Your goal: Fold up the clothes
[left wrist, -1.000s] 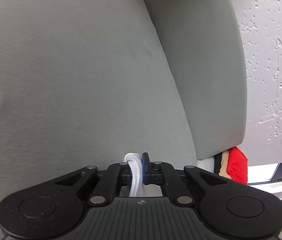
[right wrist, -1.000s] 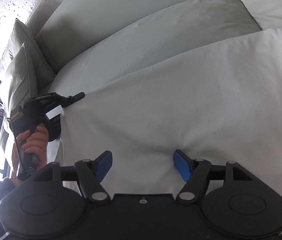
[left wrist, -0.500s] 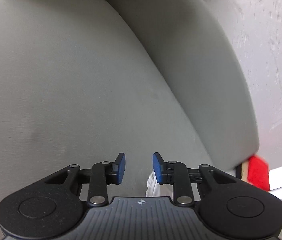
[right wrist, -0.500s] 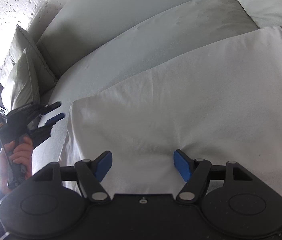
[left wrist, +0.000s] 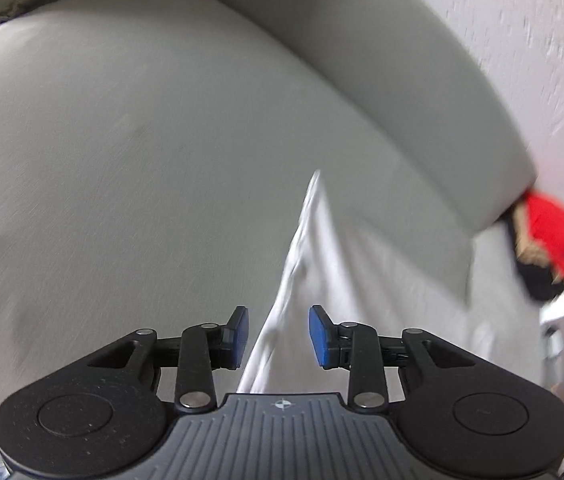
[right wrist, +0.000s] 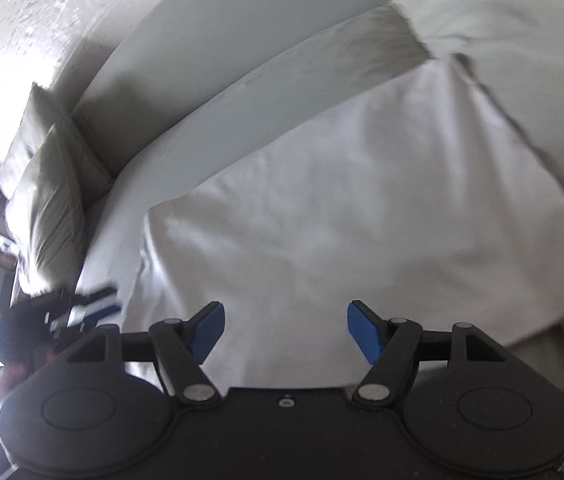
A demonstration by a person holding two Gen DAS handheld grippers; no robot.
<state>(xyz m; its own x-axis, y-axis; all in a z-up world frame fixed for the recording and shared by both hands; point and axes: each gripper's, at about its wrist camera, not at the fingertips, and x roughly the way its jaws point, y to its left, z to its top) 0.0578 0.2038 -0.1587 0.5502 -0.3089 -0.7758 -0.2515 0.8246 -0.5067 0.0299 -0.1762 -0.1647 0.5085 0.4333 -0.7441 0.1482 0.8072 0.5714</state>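
On the sofa seat, a white garment [right wrist: 362, 208] lay spread in a broad, fairly flat panel with straight edges, both my tools empty.

From the left wrist, my left gripper [left wrist: 278, 332] stood with jaws apart, the garment's edge running up between them untouched, a red thing [left wrist: 550, 236] beyond the seat. From the right wrist, my right gripper [right wrist: 286, 330] gaped wide over the cloth; only there did the whole panel and cushions [right wrist: 46, 184] show. How many folds it held, I couldn't judge.

The white garment [right wrist: 362, 208] was soft matt cloth, the sofa cushion [left wrist: 142, 168] a fine-woven grey fabric, the wall [left wrist: 542, 32] rough textured plaster, and the grippers' bodies matt black plastic.
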